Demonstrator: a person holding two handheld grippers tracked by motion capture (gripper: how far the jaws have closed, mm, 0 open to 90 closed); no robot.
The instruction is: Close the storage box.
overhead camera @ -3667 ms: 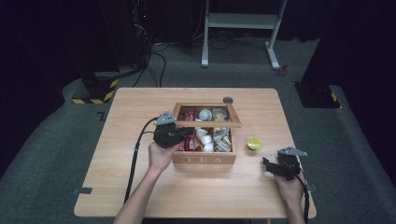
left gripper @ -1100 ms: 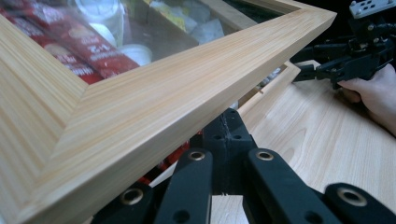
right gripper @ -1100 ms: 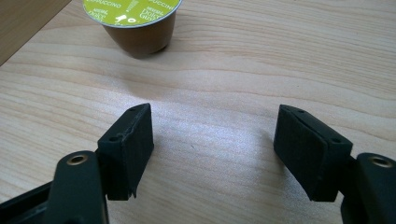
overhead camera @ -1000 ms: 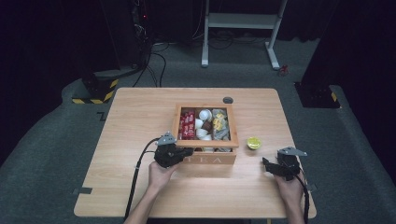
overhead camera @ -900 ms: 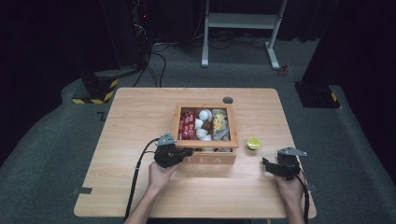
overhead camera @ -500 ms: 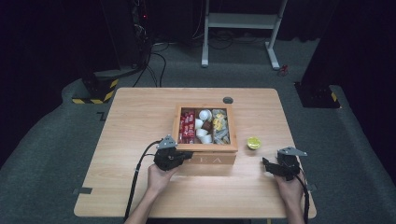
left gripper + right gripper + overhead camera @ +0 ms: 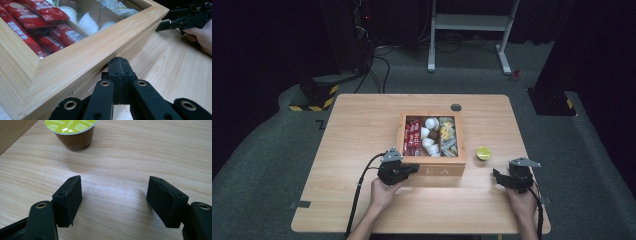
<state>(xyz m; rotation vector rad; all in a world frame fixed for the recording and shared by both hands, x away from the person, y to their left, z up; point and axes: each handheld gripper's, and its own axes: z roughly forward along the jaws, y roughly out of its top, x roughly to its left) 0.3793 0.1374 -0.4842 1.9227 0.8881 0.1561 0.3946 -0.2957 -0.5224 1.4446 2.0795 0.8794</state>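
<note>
Both jaws of my left gripper (image 7: 119, 65) are pressed flat together with nothing between them, their joined tip just under the near edge of the wooden tea box (image 7: 82, 53), right at its front wall; whether it touches the wood I cannot tell. In the high view that left gripper (image 7: 411, 169) sits at the box's (image 7: 432, 161) near left corner, my left hand (image 7: 382, 192) behind it, nearer to me.

On my right gripper (image 7: 113, 202) the jaws stand wide apart, empty, with bare table (image 7: 140, 152) showing between them. It sits in my right hand (image 7: 523, 202) to the right of the box and a little nearer to me, pointing towards it, as the high view shows (image 7: 497, 177).

Just beyond those open jaws stands a coffee capsule (image 7: 72, 132) with a green foil lid, upright on the wood. From above, the capsule (image 7: 483, 152) lies near the box's right wall, apart from it.

Farther off, the box's glass-topped lid is shut and lies level. Through it I see red sachets (image 7: 413, 137) in the left compartment, white cups (image 7: 429, 135) in the middle, and pale packets (image 7: 448, 135) on the right. Past the box's far right corner, a small dark round disc (image 7: 456, 107) sits in the tabletop.
</note>
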